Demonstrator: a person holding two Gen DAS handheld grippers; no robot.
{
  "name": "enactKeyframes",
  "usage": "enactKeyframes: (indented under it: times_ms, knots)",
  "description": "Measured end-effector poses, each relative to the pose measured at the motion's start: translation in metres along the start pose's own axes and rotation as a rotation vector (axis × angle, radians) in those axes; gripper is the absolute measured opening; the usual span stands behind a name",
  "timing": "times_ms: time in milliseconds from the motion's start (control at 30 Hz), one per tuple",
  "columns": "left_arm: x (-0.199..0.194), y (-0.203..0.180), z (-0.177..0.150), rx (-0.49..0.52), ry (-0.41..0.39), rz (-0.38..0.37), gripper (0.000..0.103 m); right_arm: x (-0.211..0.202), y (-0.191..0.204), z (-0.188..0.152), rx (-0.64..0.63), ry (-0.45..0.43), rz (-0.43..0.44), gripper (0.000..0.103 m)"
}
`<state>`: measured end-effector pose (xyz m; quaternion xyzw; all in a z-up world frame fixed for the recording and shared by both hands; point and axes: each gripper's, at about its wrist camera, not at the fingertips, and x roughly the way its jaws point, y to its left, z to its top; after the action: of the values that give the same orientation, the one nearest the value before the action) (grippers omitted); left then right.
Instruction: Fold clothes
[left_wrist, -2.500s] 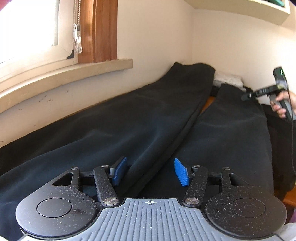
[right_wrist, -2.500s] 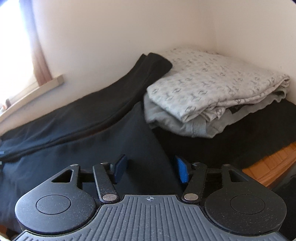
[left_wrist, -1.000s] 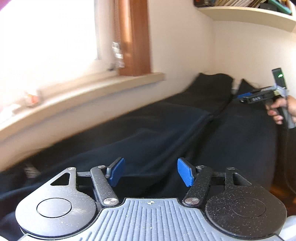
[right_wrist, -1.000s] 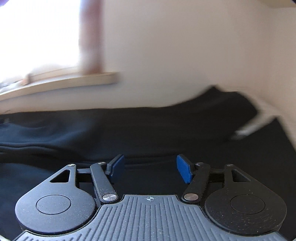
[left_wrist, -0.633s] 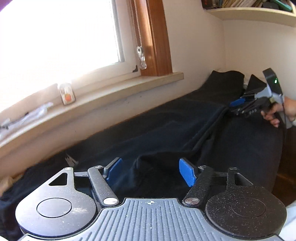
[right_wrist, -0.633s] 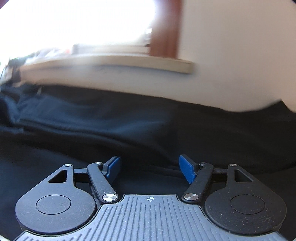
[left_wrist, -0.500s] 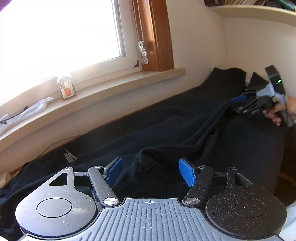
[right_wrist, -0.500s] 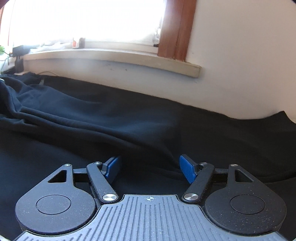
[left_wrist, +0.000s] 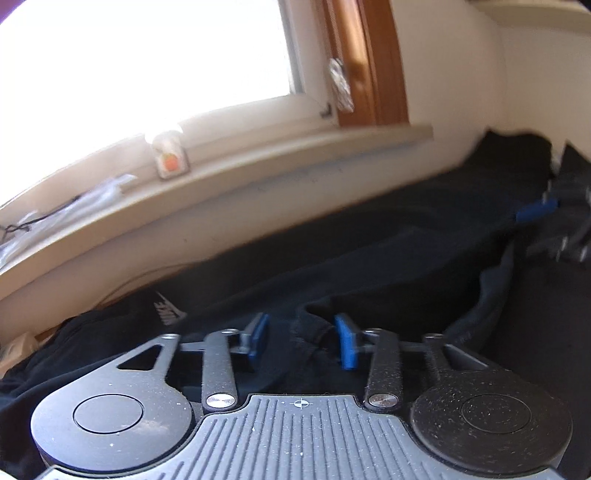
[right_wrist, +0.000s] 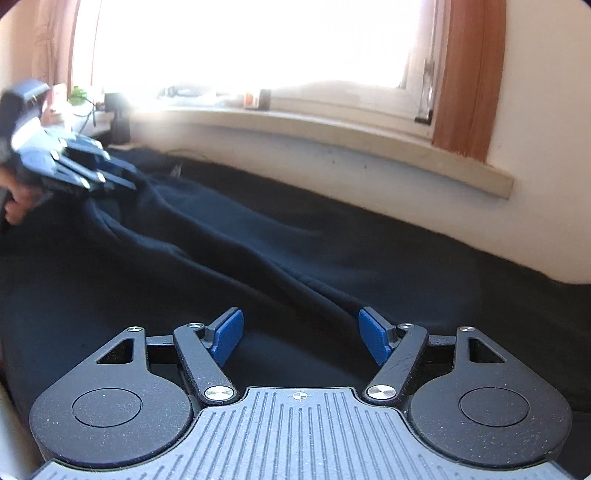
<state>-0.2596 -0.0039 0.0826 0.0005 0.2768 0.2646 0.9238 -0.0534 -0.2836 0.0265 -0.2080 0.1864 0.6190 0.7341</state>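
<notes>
Black Nike trousers (left_wrist: 388, 258) lie spread along the wall under the window. In the left wrist view my left gripper (left_wrist: 302, 341) has its blue pads drawn in on a raised fold of the trousers near the white logo (left_wrist: 168, 314). The right gripper (left_wrist: 528, 229) shows blurred at the far right, at the trousers' lifted edge. In the right wrist view the trousers (right_wrist: 258, 251) form a long ridge that runs from my left gripper (right_wrist: 125, 181), held in a hand (right_wrist: 14, 206), down between the wide-open pads of my right gripper (right_wrist: 301, 332).
A pale window sill (left_wrist: 295, 158) runs above the trousers, with a small jar (left_wrist: 170, 160) and clutter on it. A brown wooden frame (left_wrist: 369, 62) stands at the window's right side. The sill (right_wrist: 332, 136) and bright window also fill the right wrist view.
The left gripper's pads have drawn closer together around a fold of the trousers. Both grippers have swung further left along the trousers, and the ridge between them has risen.
</notes>
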Motion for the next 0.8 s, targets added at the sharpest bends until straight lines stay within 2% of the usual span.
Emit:
enactKeyframes:
  times_ms: [67, 167, 200, 267, 333, 400, 433, 500, 600, 700, 767, 800]
  knots:
    - [-0.016, 0.003, 0.002, -0.035, -0.041, -0.015, 0.049, 0.003, -0.003, 0.001, 0.013, -0.004, 0.019, 0.07]
    - [-0.042, -0.006, 0.004, -0.018, -0.105, -0.043, 0.035, 0.004, -0.012, 0.001, 0.059, -0.006, 0.05, 0.07]
    - [-0.048, -0.013, 0.004, -0.003, -0.114, -0.063, 0.023, 0.002, -0.015, -0.001, 0.077, -0.012, 0.059, 0.07]
    - [-0.056, -0.027, 0.004, 0.03, -0.125, -0.105, 0.017, 0.002, -0.02, -0.002, 0.11, -0.029, 0.072, 0.07]
    - [-0.053, -0.041, 0.0, 0.066, -0.11, -0.151, 0.017, 0.002, -0.024, -0.002, 0.144, -0.052, 0.076, 0.07]
    - [-0.045, -0.054, -0.005, 0.103, -0.069, -0.177, 0.023, -0.004, -0.027, -0.006, 0.188, -0.076, 0.078, 0.07]
    - [-0.038, -0.06, -0.008, 0.124, -0.048, -0.176, 0.032, -0.006, -0.03, -0.008, 0.213, -0.087, 0.083, 0.07]
    - [-0.026, -0.07, -0.011, 0.166, -0.024, -0.152, 0.04, -0.007, -0.033, -0.009, 0.238, -0.097, 0.09, 0.07]
    - [-0.011, -0.073, -0.015, 0.192, 0.009, -0.165, 0.044, -0.007, -0.037, -0.009, 0.262, -0.108, 0.099, 0.07]
    - [-0.003, -0.075, -0.018, 0.213, 0.021, -0.165, 0.056, -0.009, -0.044, -0.01, 0.297, -0.137, 0.119, 0.07]
    - [0.004, -0.075, -0.017, 0.22, 0.028, -0.173, 0.051, -0.01, -0.05, -0.011, 0.328, -0.157, 0.126, 0.07]
    - [0.005, -0.074, -0.018, 0.219, 0.026, -0.179, 0.034, -0.011, -0.051, -0.012, 0.339, -0.166, 0.127, 0.07]
